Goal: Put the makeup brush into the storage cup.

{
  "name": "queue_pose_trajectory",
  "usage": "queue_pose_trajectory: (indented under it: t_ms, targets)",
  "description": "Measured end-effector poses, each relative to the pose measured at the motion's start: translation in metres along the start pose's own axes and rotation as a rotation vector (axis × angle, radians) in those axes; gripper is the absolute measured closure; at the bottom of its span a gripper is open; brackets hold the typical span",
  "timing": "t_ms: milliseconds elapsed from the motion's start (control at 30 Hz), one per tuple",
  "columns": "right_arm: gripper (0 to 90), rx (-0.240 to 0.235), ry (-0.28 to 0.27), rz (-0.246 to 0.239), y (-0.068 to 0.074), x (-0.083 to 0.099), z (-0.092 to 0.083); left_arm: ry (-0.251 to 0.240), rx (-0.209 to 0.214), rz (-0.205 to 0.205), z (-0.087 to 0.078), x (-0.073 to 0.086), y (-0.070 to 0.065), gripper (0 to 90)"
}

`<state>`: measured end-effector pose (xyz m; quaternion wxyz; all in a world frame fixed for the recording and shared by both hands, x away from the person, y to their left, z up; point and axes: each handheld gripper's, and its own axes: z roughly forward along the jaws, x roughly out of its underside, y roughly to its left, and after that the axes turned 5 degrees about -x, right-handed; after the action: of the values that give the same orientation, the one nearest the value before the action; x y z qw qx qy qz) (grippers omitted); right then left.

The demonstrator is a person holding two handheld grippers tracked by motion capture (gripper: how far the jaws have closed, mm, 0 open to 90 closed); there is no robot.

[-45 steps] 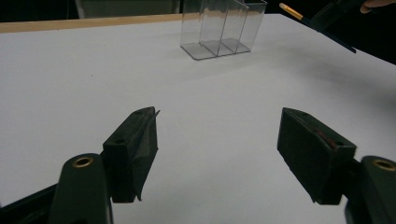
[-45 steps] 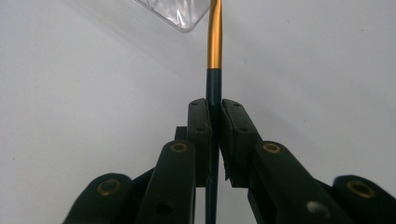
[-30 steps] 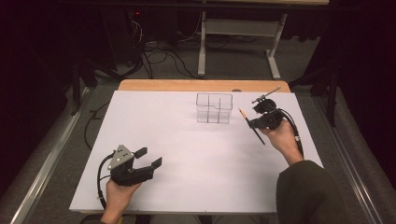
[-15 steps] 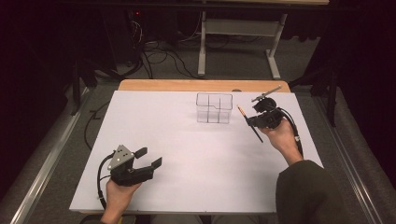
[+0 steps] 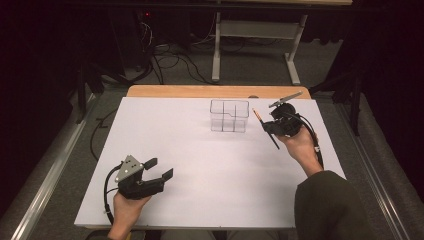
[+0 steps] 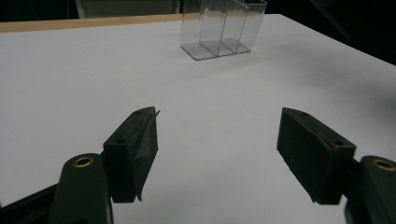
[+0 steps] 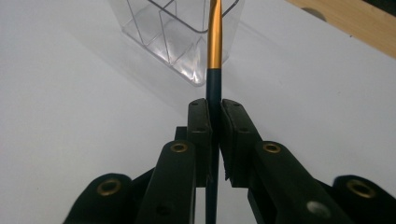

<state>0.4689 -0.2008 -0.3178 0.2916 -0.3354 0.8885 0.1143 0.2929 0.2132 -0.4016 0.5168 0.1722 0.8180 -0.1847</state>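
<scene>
While the right gripper (image 5: 274, 122) has its jaws clamped on a slim pencil-like stick with a dark teal shaft and a gold band (image 7: 214, 42), the stick runs up between them and its far end rises in front of a clear plastic organiser box split into compartments (image 7: 175, 32), which stands just ahead of the jaws on the white-covered counter (image 5: 210, 165). Well apart from it, the left gripper (image 6: 217, 149) sits low near the counter's near edge, jaws spread wide with nothing between them; the same clear box (image 6: 223, 28) stands far ahead of those jaws. A wooden strip (image 5: 215, 91) borders the counter's far edge.
</scene>
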Motion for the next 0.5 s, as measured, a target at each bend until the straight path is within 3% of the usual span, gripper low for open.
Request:
queue_pose_trajectory:
  t_ms: [200, 500]
  targets:
    - [84.8, 0.005, -0.052, 0.013, 0.0002, -0.0033, -0.0018, -0.001, 0.001, -0.002, -0.0002, -0.0001, -0.0002, 29.5]
    - [84.8, -0.004, -0.076, 0.008, 0.0027, -0.0102, -0.0017, -0.003, 0.002, -0.004, -0.0008, 0.0001, 0.0001, 29.5]
